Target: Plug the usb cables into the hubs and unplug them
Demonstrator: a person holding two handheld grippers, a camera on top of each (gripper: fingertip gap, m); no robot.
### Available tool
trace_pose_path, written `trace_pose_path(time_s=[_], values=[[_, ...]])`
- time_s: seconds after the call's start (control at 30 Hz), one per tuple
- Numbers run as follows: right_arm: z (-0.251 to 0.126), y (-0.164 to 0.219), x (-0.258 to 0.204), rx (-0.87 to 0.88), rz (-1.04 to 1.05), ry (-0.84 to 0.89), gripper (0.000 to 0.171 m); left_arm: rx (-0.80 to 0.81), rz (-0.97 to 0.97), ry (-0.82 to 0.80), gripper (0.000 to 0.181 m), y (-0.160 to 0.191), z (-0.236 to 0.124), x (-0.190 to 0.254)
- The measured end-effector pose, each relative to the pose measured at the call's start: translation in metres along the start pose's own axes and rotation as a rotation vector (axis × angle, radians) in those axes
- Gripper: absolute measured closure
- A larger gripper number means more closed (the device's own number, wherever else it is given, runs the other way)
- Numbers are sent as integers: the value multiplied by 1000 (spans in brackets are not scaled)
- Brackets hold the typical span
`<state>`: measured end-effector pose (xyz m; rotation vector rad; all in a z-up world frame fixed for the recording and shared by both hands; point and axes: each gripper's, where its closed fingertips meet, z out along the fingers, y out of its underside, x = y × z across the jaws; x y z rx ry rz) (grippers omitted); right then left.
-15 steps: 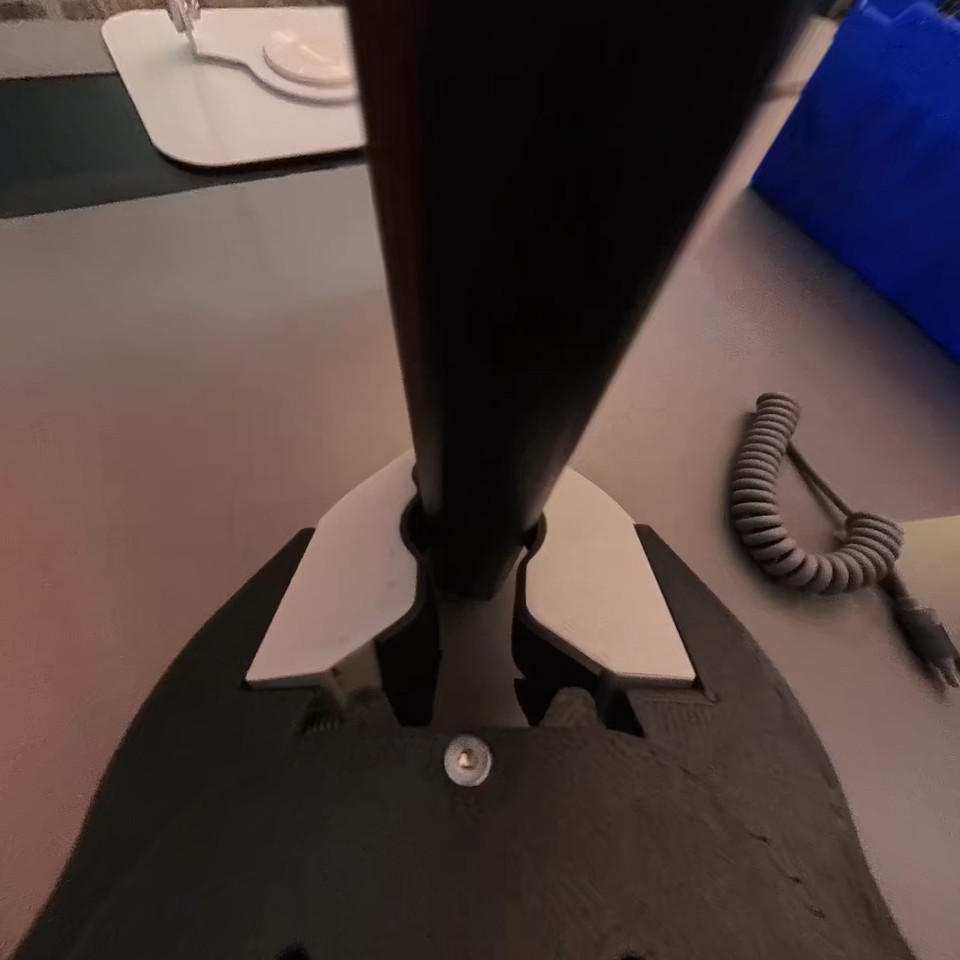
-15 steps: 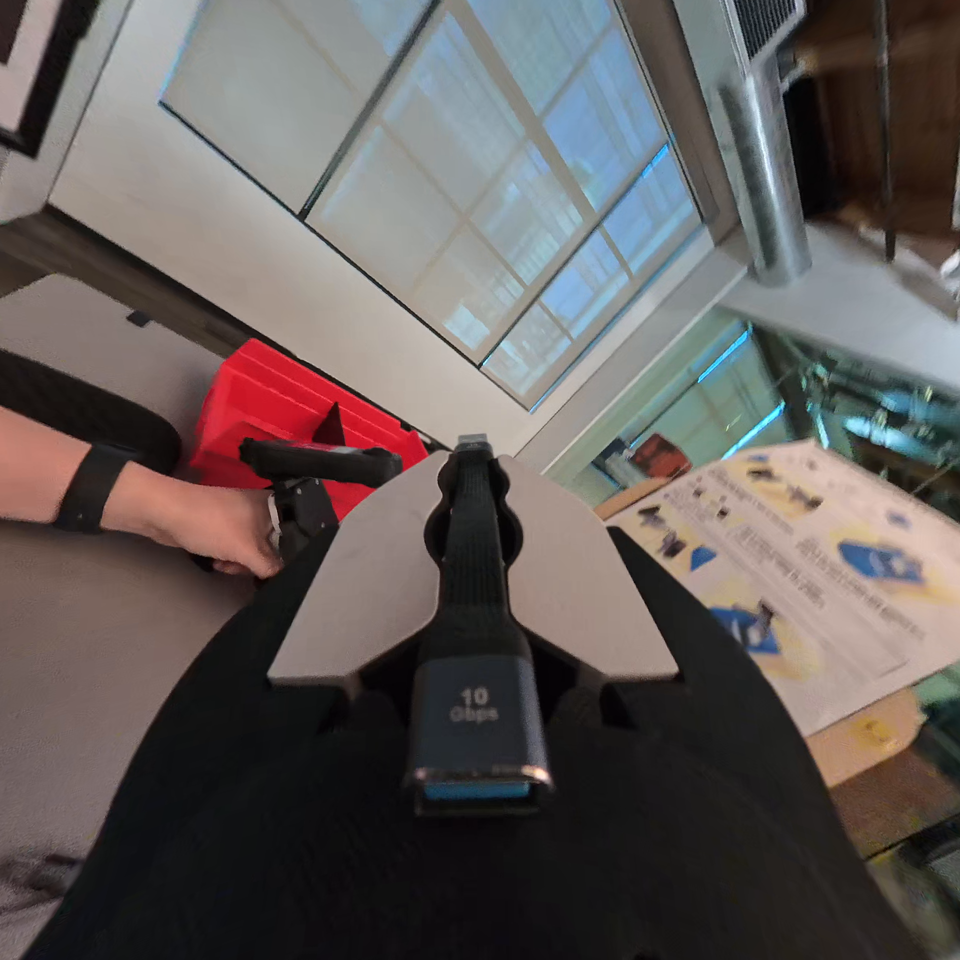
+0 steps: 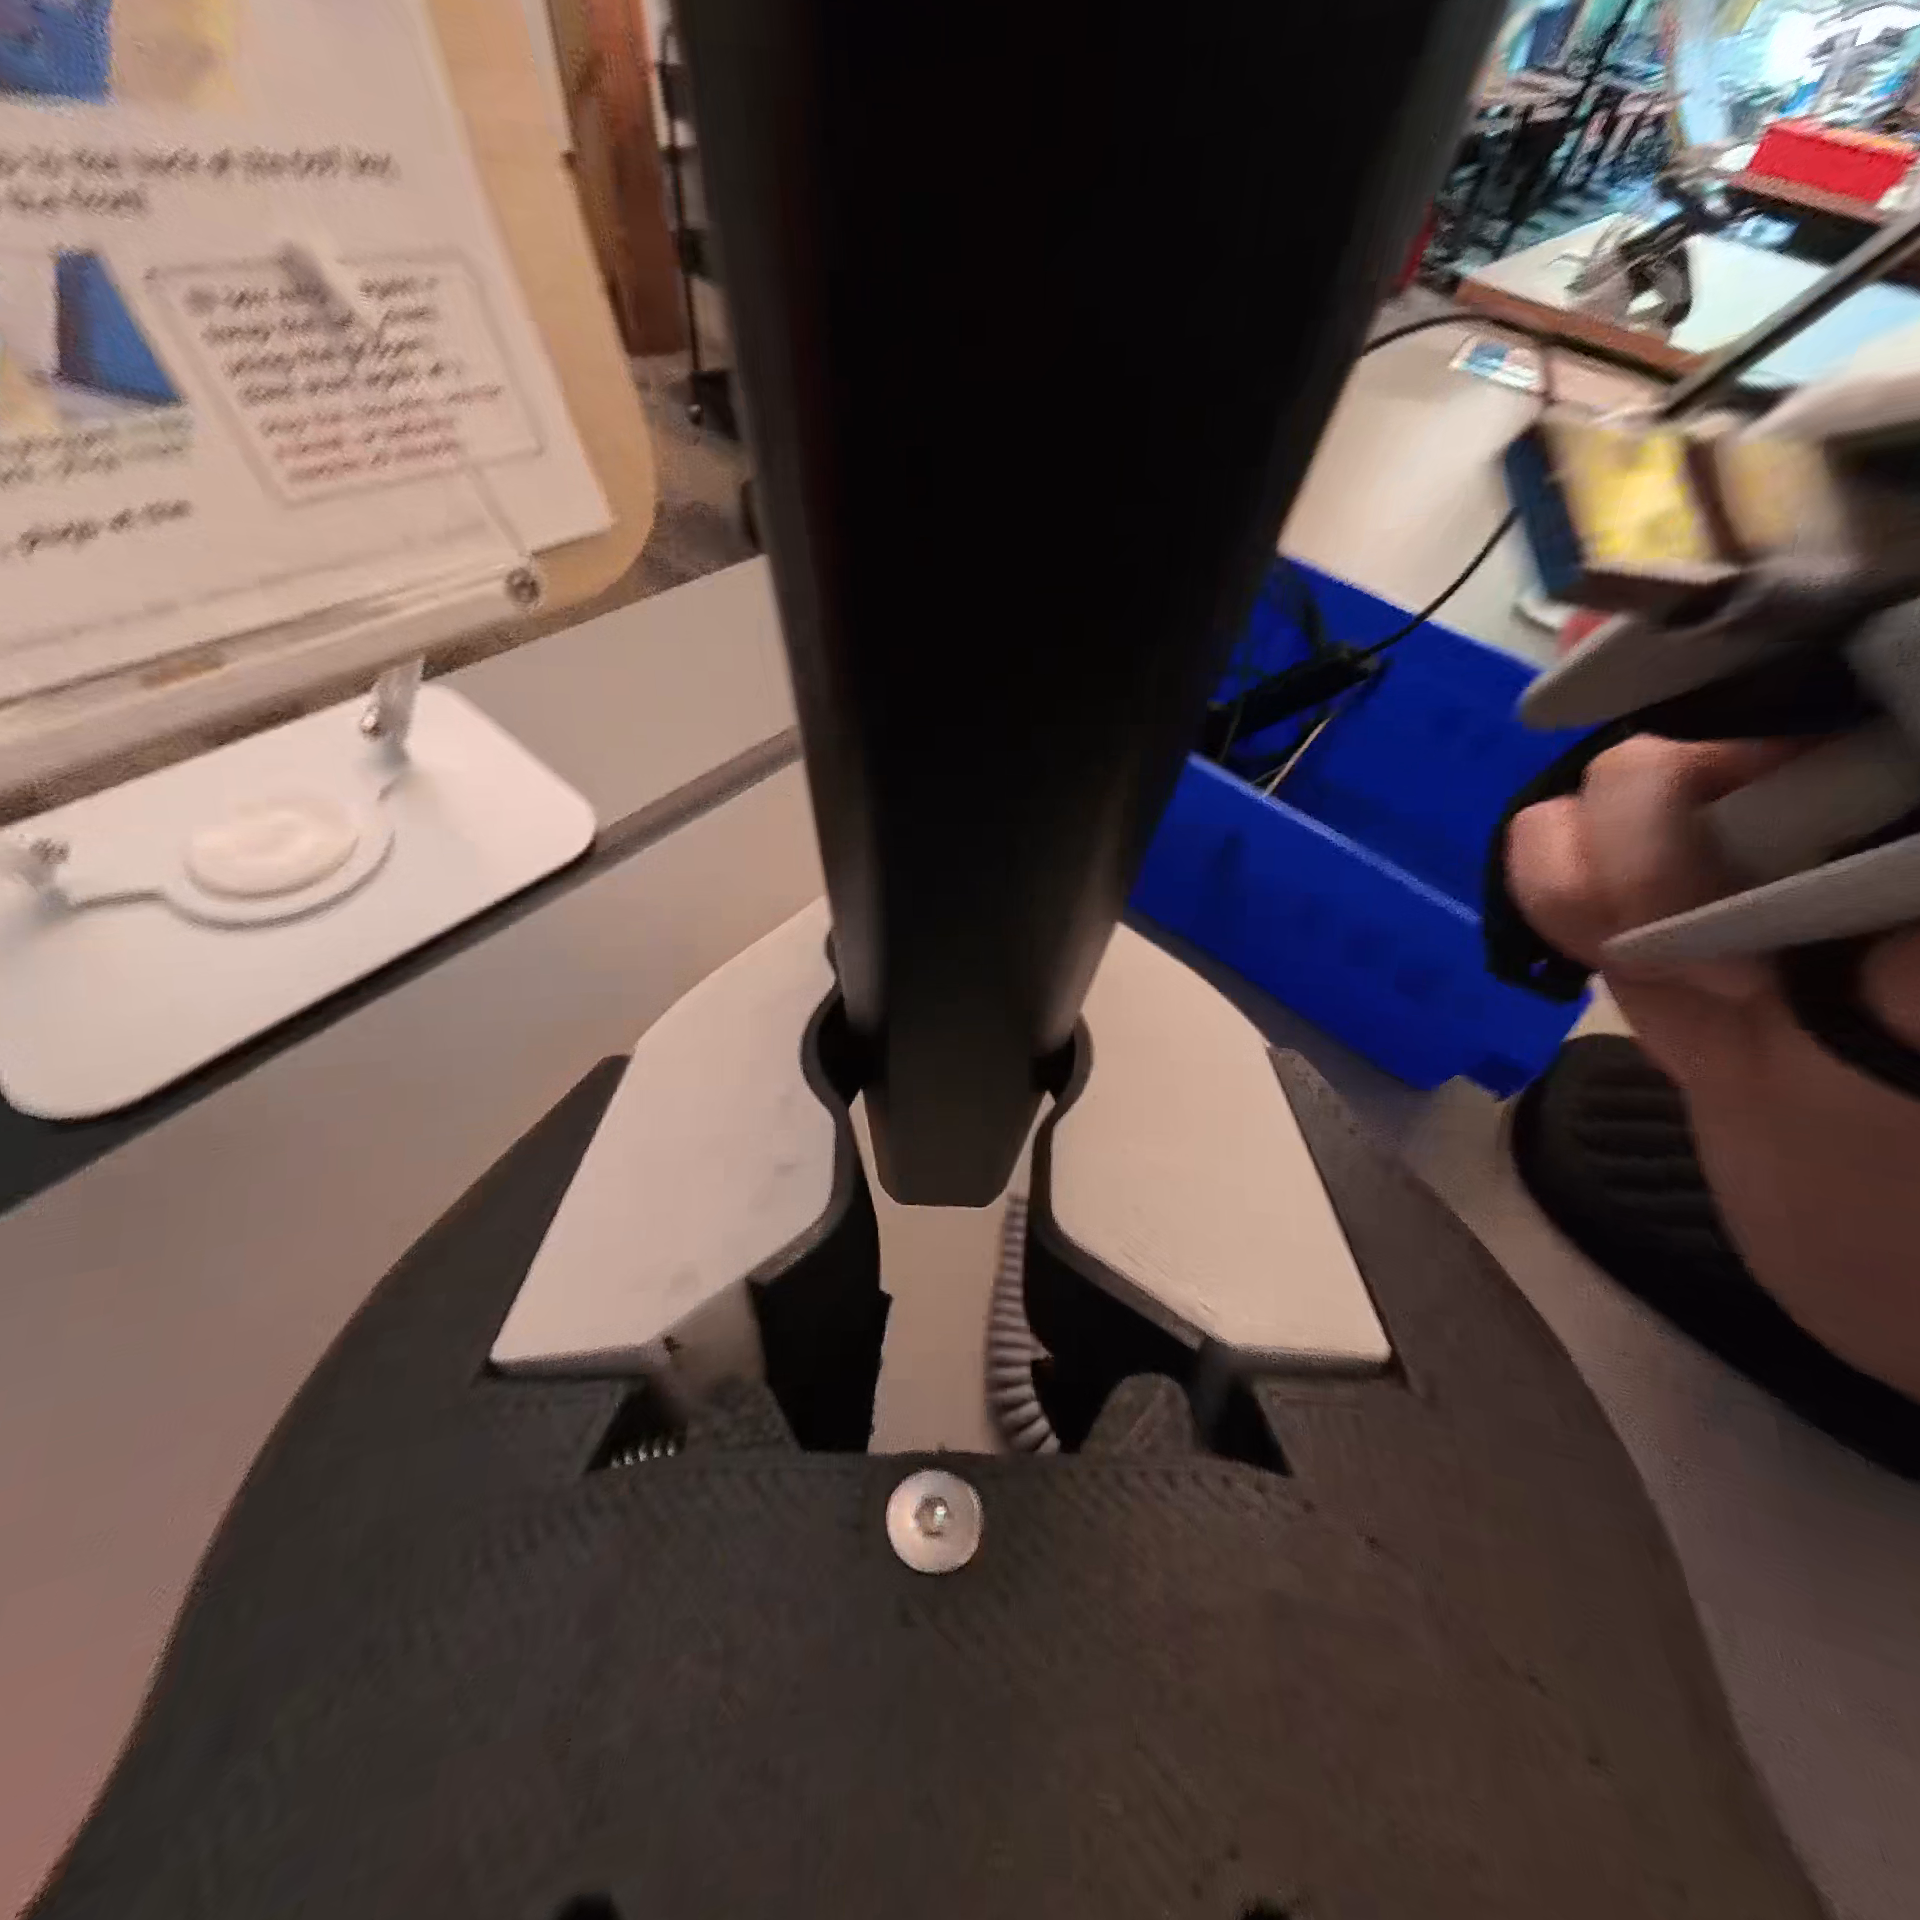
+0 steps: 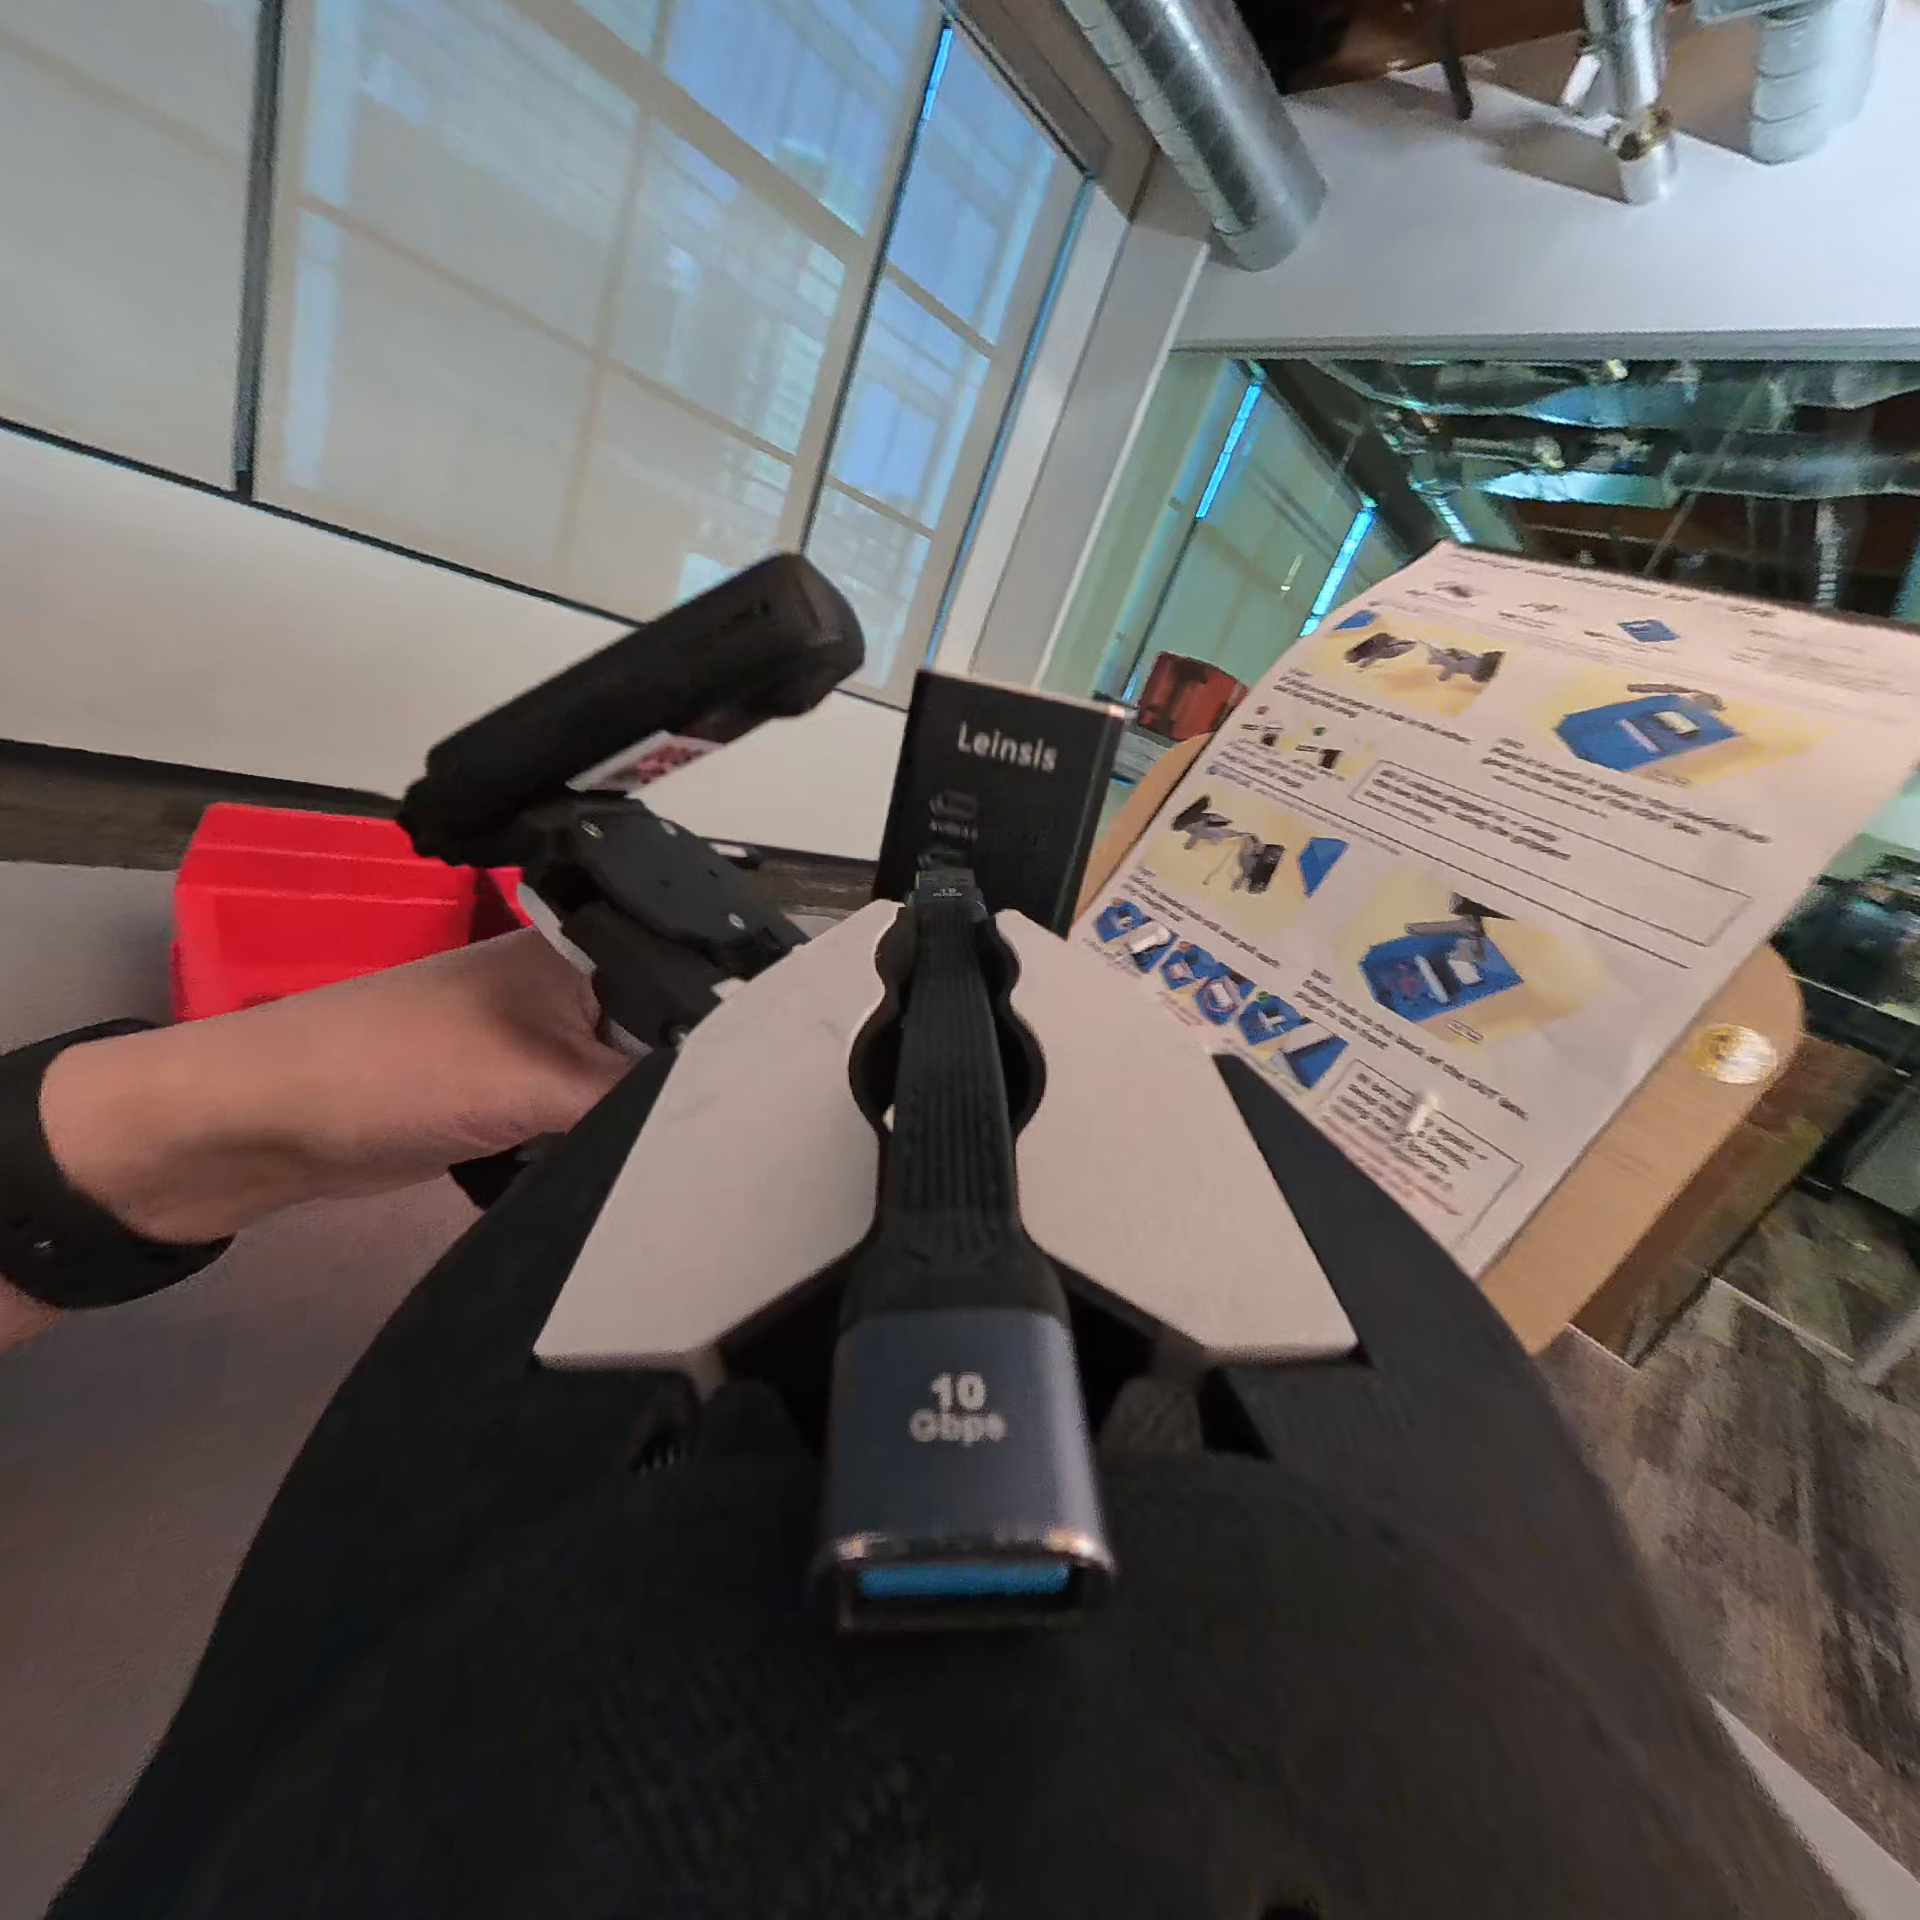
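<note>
USB cable (image 4: 951, 1049): short black braided lead, pinched between the two pale fingers (image 4: 1153, 1122) of the right gripper (image 4: 948, 940). Wide blue-tongued socket end lying back toward the camera at 6 o'clock, small plug end poking out past the fingertips at 12 o'clock. Directly beyond that plug, the hub (image 4: 997, 805): a dark rectangular block, end face toward the plug, very near it; touching or not, cannot tell, since the plug covers the port.

In the left wrist view the same hub (image 3: 1049, 520) fills the centre as a long dark body running to 12 o'clock, clamped at its near end by the left gripper (image 3: 948, 1070), fingers (image 3: 707, 1174) pressed against both its sides. Both items held up in the air, above the grey table (image 3: 260, 1195).

Probably the alignment step just before insertion. To do it well: keep the hub steady and level, bring the plug straight along the port axis, no sideways angle, push gently and only after the tip has found the opening. Grip sits far behind the plug on a soft lead, so bending under push is a risk; slow pressure helps.

Around: blue bin (image 3: 1382, 831) at 3 o'clock in the left view, instruction sheet (image 3: 260, 343) on a white stand at 10 o'clock, coiled grey cord (image 3: 1013, 1340) visible between the fingers. Red bin (image 4: 312, 894) at 9 o'clock in the right view, behind the person's hand (image 4: 343, 1081).
</note>
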<state>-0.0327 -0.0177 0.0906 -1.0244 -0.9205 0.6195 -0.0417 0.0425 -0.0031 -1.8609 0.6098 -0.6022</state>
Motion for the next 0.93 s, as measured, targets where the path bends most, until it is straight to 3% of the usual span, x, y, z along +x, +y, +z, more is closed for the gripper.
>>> trace_pose_path(time_s=[0.13,0.37,0.73,0.8,0.93], values=[[-6,-7,15,0,5,69,157,9,11,31,151,-18,4,15],[-11,-23,15,10,-39,104,158,-6,79,-20,151,-16,0,24],[-9,-28,0,43,69,14,158,55,-33,41,151,-26,-15,34],[-12,-36,-6,96,188,-100,159,52,-30,41,151,-27,-18,36],[-42,-73,-18,267,479,-531,159,76,-18,59,151,-35,-29,44]])
